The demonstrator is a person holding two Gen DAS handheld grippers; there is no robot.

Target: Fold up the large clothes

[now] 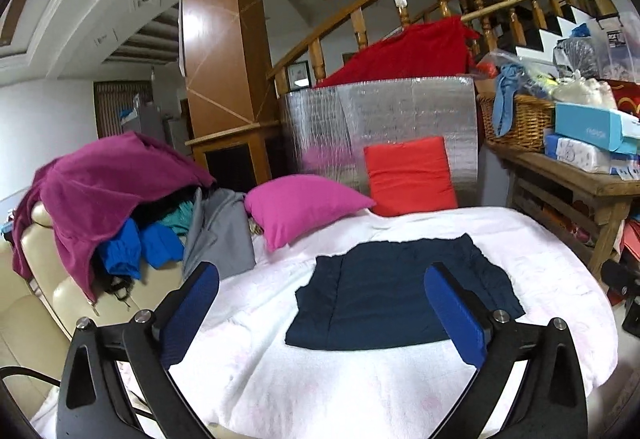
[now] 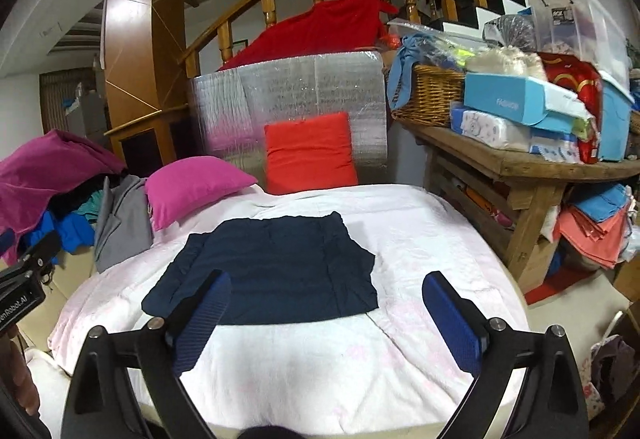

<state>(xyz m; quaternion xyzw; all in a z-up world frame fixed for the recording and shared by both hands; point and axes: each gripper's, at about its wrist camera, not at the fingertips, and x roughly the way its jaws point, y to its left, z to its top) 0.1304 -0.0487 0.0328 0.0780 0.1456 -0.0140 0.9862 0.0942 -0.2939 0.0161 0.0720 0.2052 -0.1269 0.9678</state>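
The left tongs [image 1: 322,305] stand wide apart with nothing between their blue pads [image 1: 456,313], raised over a bed covered in a white blanket [image 1: 320,387]. A dark navy garment [image 1: 384,295] lies folded flat on the blanket, with a pink pillow [image 1: 304,207] and an orange-red cushion [image 1: 410,175] beyond it. To the left a heap of clothes [image 1: 120,199] under a magenta cloth sits on a cream sofa [image 1: 32,319], and to the right a wooden worktop [image 1: 580,179] carries a wicker basket [image 1: 516,119] and boxes.

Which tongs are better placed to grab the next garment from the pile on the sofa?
Left, probably. The clothes pile sits near the left tongs, just past their left finger. From the right tongs it lies at the far left edge, beyond the folded navy garment. Both are open and empty.
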